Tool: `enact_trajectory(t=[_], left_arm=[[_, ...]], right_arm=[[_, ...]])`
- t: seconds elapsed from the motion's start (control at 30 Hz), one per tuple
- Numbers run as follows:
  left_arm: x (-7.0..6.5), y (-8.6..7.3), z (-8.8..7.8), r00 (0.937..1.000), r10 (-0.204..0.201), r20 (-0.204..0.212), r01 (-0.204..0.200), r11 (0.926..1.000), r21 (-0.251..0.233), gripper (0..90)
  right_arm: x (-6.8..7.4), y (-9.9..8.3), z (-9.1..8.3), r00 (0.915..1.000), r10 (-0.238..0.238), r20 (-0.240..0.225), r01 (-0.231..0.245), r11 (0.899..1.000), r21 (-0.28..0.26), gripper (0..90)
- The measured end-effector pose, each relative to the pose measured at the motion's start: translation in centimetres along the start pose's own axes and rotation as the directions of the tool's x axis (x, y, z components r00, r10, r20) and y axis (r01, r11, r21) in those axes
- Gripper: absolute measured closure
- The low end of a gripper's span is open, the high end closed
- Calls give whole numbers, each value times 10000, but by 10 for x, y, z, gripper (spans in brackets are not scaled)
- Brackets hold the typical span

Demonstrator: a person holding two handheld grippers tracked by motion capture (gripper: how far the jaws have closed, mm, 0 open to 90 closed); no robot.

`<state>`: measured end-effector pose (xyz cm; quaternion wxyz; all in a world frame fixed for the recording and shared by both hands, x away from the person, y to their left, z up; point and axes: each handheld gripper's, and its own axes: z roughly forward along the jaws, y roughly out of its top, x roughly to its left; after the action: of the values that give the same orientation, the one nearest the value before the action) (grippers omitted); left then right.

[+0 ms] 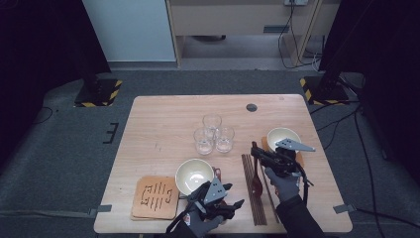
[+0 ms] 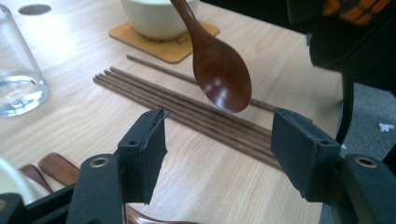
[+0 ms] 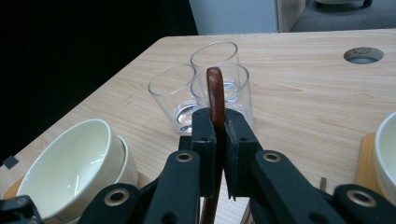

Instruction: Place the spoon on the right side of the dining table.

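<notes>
High view, right tool [image 1: 255, 151]: my jaws are clamped together on the handle of a dark wooden spoon [image 1: 256, 179], above the right part of the counter [image 1: 163, 119].
High view, spoon axis: it hangs bowl end down toward me, handle up in the jaws, over the row of wooden chopsticks [image 1: 247, 191].
High view, left tool [image 1: 233, 196]: my jaws stand apart with nothing between them, near the counter's front edge, just beside a cream bowl [image 1: 193, 174].
High view, surroundings: a brown coaster [image 1: 154, 197] lies left of that bowl; three clear glasses [image 1: 214, 134] stand mid-counter; a second cream bowl [image 1: 280, 135] sits behind my right tool.
Left gripper view, spoon [image 2: 219, 70]: glossy reddish-brown oval bowl, its hollow face toward me, hanging off the counter with the handle rising up and to the left.
Left gripper view, place: the spoon bowl is above the chopsticks [image 2: 187, 109], beyond my parted jaws and not touching them.
Left gripper view, rest: a cream bowl on an orange coaster [image 2: 163, 44] behind, one glass [image 2: 18, 79] at the left.
Right gripper view, grip: the pads [image 3: 205, 140] press on the thin brown spoon handle [image 3: 215, 98], which runs straight up between them, its rounded end above the jaws.
Right gripper view, backdrop: the glasses [image 3: 219, 84] behind the handle, stacked cream bowls [image 3: 74, 163] lower left.
</notes>
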<state>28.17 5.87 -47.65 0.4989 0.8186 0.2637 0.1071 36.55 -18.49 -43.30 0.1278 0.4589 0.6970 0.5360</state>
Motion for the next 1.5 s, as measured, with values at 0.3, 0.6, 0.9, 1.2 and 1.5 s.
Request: enact_trajectory(t=[0.3, 0.6, 0.9, 1.2, 1.5], left_arm=[[16, 13, -21, 9989, -362, -297, 339, 9966, -756, 349], [38, 20, -45, 9924, -800, -932, 676, 9892, -1302, 348], [63, 18, -67, 9767, -1305, -1702, 1026, 9812, -1635, 347], [88, 7, -89, 9508, -1792, -2528, 1370, 9749, -1755, 347], [110, -10, -108, 9167, -2142, -3372, 1630, 9712, -1738, 346]], right_arm=[[-1, 1, -1, 9999, 10, 145, -8, 9999, -112, 843], [-2, 4, -3, 9997, 1, 262, 6, 9996, -288, 844], [-1, 7, -3, 9993, -38, 359, 55, 9989, -467, 844], [0, 11, -4, 9991, -71, 411, 96, 9981, -612, 844], [1, 14, -2, 9989, -125, 461, 158, 9974, -705, 844]])
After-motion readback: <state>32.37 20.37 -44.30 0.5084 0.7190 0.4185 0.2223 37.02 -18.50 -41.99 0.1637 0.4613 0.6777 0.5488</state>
